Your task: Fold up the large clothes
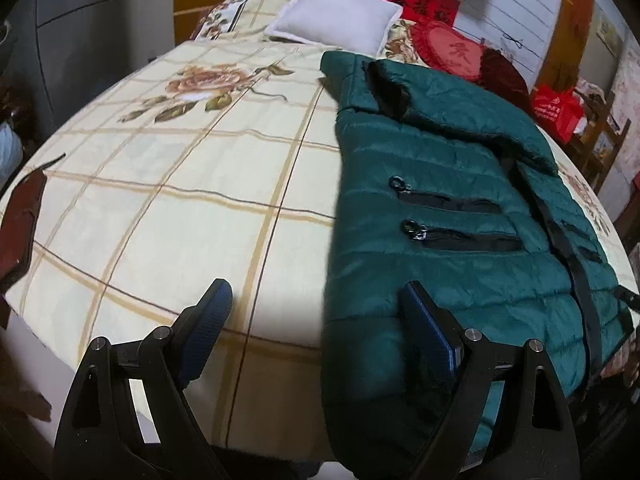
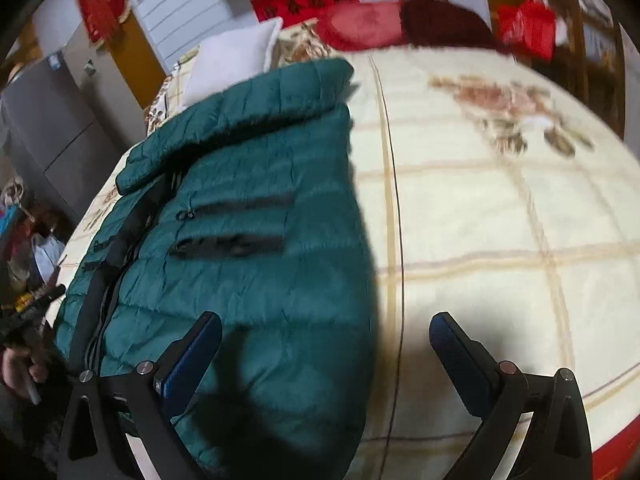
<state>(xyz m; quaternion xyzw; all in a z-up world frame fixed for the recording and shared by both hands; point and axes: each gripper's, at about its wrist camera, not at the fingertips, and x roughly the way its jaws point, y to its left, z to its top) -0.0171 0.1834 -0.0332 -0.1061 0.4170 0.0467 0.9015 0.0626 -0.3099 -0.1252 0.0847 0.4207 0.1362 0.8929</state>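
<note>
A dark green quilted jacket [image 1: 452, 208] lies lengthwise on the bed, front up, with two black zip pockets on each side, a black centre zip and a sleeve folded across the chest. My left gripper [image 1: 320, 296] hangs open over the jacket's near left hem edge, its right finger above the fabric and its left finger above bare sheet. In the right wrist view the jacket [image 2: 248, 240] fills the left half. My right gripper [image 2: 326, 326] stands open above the near right hem edge, nothing between its fingers. Neither gripper visibly touches the cloth.
The bed [image 1: 168, 200] has a cream checked sheet with rose prints. At its head lie a white pillow [image 1: 340, 20] and a red heart cushion [image 1: 448, 50]. A red bag [image 1: 558, 110] stands at the right. A hand [image 2: 20, 372] holds the other gripper at the left edge.
</note>
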